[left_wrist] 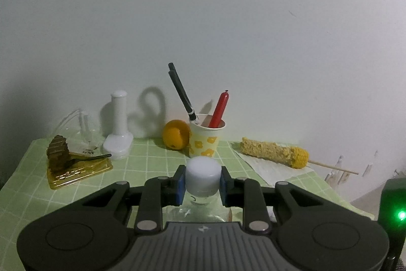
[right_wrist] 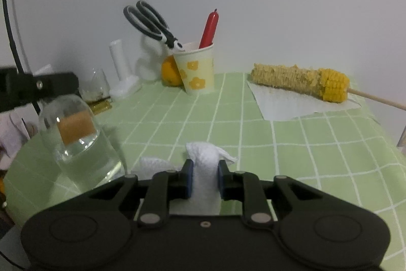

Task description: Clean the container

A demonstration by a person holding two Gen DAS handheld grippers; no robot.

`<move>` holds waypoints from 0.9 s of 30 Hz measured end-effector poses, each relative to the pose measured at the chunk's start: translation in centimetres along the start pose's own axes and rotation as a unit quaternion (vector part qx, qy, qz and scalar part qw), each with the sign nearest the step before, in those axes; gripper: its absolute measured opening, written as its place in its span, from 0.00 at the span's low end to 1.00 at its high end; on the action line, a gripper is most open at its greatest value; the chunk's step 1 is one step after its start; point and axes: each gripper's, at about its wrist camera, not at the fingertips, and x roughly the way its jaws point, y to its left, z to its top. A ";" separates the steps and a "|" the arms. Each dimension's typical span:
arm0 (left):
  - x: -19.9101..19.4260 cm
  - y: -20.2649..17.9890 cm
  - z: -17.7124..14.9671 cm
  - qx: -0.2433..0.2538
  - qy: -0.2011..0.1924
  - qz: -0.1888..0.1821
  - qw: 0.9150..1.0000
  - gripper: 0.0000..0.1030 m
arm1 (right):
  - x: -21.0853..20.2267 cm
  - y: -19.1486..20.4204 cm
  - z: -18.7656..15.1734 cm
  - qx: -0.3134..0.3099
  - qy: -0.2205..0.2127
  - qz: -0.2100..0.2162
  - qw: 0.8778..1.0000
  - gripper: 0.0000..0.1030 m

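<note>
My left gripper (left_wrist: 202, 181) is shut on the white cap (left_wrist: 202, 177) of a clear glass bottle (left_wrist: 200, 210) with an orange label. The bottle (right_wrist: 73, 128) shows at the left in the right wrist view, held by the left gripper's black fingers (right_wrist: 45, 86) above the green checked tablecloth (right_wrist: 279, 133). My right gripper (right_wrist: 205, 178) is shut on a crumpled white paper towel (right_wrist: 204, 169), low over the cloth, to the right of the bottle and apart from it.
At the back stand a flowered paper cup (right_wrist: 196, 70) with scissors (right_wrist: 149, 22) and a red sausage (right_wrist: 209, 27), an orange (right_wrist: 170, 73), a white bottle (left_wrist: 118, 126), and a glass (right_wrist: 95, 85). A half-eaten corn cob (right_wrist: 302, 80) lies on paper at the right. Cake on a gold tray (left_wrist: 68, 164) sits at the left.
</note>
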 end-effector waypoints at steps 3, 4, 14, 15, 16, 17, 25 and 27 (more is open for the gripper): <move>0.0 -0.3 0.0 0.007 0.001 -0.001 1.000 0.27 | 0.1 0.3 -0.3 -0.007 -0.002 -0.002 1.000 0.21; 0.0 -0.4 0.0 0.009 0.001 -0.001 1.000 0.27 | 0.1 0.4 -0.4 -0.011 -0.001 -0.002 1.000 0.22; 0.3 -0.9 -0.1 0.021 0.004 0.003 1.000 0.29 | 0.1 1.5 -1.1 -0.059 -0.012 -0.018 0.998 0.25; 0.3 -0.9 -0.1 0.022 0.004 0.004 1.000 0.30 | 0.1 1.5 -1.0 -0.059 -0.011 -0.018 0.998 0.25; 0.3 -1.0 -0.1 0.023 0.004 0.006 1.000 0.30 | 0.1 1.6 -0.9 -0.064 -0.008 -0.019 0.998 0.25; 0.3 -1.0 -0.1 0.025 0.005 0.006 1.000 0.30 | 0.2 1.8 -0.8 -0.076 -0.003 -0.023 0.997 0.26; -1.3 -0.1 0.3 0.015 -0.010 0.027 0.999 0.67 | 0.8 2.7 0.5 -0.144 0.029 -0.054 0.988 0.47; -1.9 0.4 0.2 0.011 -0.012 0.036 0.999 0.76 | 1.0 2.3 1.0 -0.133 0.037 -0.053 0.989 0.54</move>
